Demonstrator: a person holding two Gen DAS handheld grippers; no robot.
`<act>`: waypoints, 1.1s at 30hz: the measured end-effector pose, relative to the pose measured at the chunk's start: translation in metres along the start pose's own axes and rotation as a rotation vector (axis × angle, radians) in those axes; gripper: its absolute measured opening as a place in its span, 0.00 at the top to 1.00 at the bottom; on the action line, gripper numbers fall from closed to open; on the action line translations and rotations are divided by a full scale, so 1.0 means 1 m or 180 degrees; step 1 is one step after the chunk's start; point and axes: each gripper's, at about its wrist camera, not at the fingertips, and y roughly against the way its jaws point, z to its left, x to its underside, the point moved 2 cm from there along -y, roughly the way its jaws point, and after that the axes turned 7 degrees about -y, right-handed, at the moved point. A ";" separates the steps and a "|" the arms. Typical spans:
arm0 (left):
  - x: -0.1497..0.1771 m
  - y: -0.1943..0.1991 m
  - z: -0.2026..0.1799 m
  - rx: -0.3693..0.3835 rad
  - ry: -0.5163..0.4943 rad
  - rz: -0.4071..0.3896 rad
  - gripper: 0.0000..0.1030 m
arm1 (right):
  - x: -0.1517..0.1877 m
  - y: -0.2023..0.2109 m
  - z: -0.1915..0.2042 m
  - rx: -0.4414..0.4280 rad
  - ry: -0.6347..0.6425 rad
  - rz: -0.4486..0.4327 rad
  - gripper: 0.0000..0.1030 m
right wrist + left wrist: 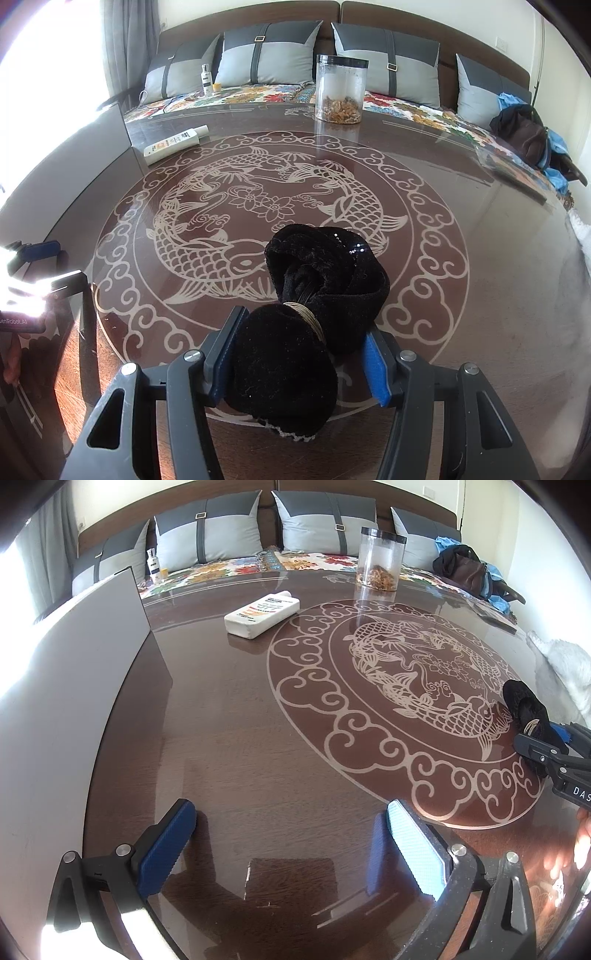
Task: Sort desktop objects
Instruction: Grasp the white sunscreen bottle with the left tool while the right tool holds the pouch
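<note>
The black velvet bow is lying on the table, and your right gripper fingers are clamping its near lobe. Keep squeezing evenly while lifting. Your left gripper fingers are standing apart, holding nothing.

Left gripper fingers apart (empty); right gripper fingers clamped.
</note>
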 end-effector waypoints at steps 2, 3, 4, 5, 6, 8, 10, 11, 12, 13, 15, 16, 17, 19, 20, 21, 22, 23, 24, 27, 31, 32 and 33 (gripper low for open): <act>0.000 -0.001 0.000 0.0005 0.0001 -0.0003 0.00 | 0.000 0.000 0.000 0.0000 0.0000 0.0000 0.44; 0.000 0.000 0.000 0.0006 0.0002 -0.0005 0.00 | 0.000 0.001 -0.001 -0.0001 -0.0001 0.0000 0.44; 0.000 0.000 0.000 0.0005 0.0003 -0.0004 0.00 | 0.000 0.000 0.000 -0.0003 -0.0003 0.0001 0.44; 0.000 0.000 0.000 0.0005 0.0003 -0.0004 0.00 | 0.000 0.000 0.000 0.0000 0.0000 0.0000 0.44; 0.000 0.000 0.000 0.0003 0.0002 -0.0003 0.00 | 0.000 0.000 0.000 0.0000 0.0000 0.0000 0.44; -0.001 0.000 0.000 -0.0002 0.0006 -0.0003 0.00 | 0.000 0.000 0.000 0.0000 0.0000 0.0000 0.44; -0.001 0.000 0.000 -0.0001 0.0008 -0.0002 0.00 | 0.000 0.000 0.000 0.0000 0.0000 0.0000 0.44; -0.001 0.000 0.000 -0.0002 0.0005 0.0000 0.00 | 0.000 0.000 0.000 0.0000 0.0000 0.0000 0.44; -0.001 0.000 0.001 -0.0003 0.0006 0.0008 0.00 | 0.000 0.000 0.000 0.0000 0.0000 0.0000 0.44; -0.002 0.000 0.003 -0.0015 0.0018 0.0011 0.00 | 0.000 0.000 0.000 0.0000 0.0000 0.0000 0.44; -0.011 0.005 0.011 -0.0009 0.0079 -0.0070 0.04 | 0.000 0.000 0.000 0.0000 0.0000 0.0000 0.44; -0.019 0.009 0.016 -0.0012 0.0117 -0.0144 0.04 | 0.000 0.001 0.000 0.0000 0.0000 0.0000 0.44; -0.030 0.011 0.023 -0.0023 0.0145 -0.0213 0.04 | 0.000 0.000 0.000 -0.0001 -0.0001 -0.0001 0.44; -0.055 0.012 0.035 -0.0082 0.0170 -0.0346 0.04 | 0.000 0.000 -0.001 -0.0011 -0.0005 0.0001 0.44; -0.069 0.010 0.041 -0.0080 0.0165 -0.0400 0.04 | 0.000 -0.001 -0.001 -0.0013 -0.0005 0.0003 0.44; -0.082 0.004 0.045 -0.0018 0.0146 -0.0394 0.04 | 0.000 -0.001 -0.001 -0.0014 -0.0005 0.0003 0.44; -0.096 -0.003 0.048 0.0059 0.0122 -0.0377 0.04 | 0.000 -0.001 -0.001 -0.0014 -0.0006 0.0003 0.44; -0.108 -0.009 0.049 0.0128 0.0074 -0.0378 0.04 | 0.000 -0.001 -0.001 -0.0014 -0.0006 0.0003 0.44; -0.120 -0.018 0.049 0.0157 -0.0028 -0.0354 0.04 | 0.000 -0.001 -0.001 -0.0012 -0.0006 0.0002 0.44; -0.146 -0.049 0.044 0.0069 -0.0424 -0.0170 0.04 | 0.000 -0.001 -0.001 -0.0015 -0.0007 0.0003 0.43; -0.162 -0.084 0.040 -0.0010 -0.0765 0.0000 0.04 | 0.000 -0.001 -0.001 -0.0028 -0.0008 0.0006 0.43; -0.164 -0.091 0.040 -0.0071 -0.0826 0.0008 0.04 | 0.000 -0.002 0.000 -0.0034 -0.0010 0.0007 0.42; -0.167 -0.098 0.039 -0.0130 -0.0870 0.0023 0.04 | -0.001 -0.002 0.000 -0.0040 -0.0014 0.0007 0.42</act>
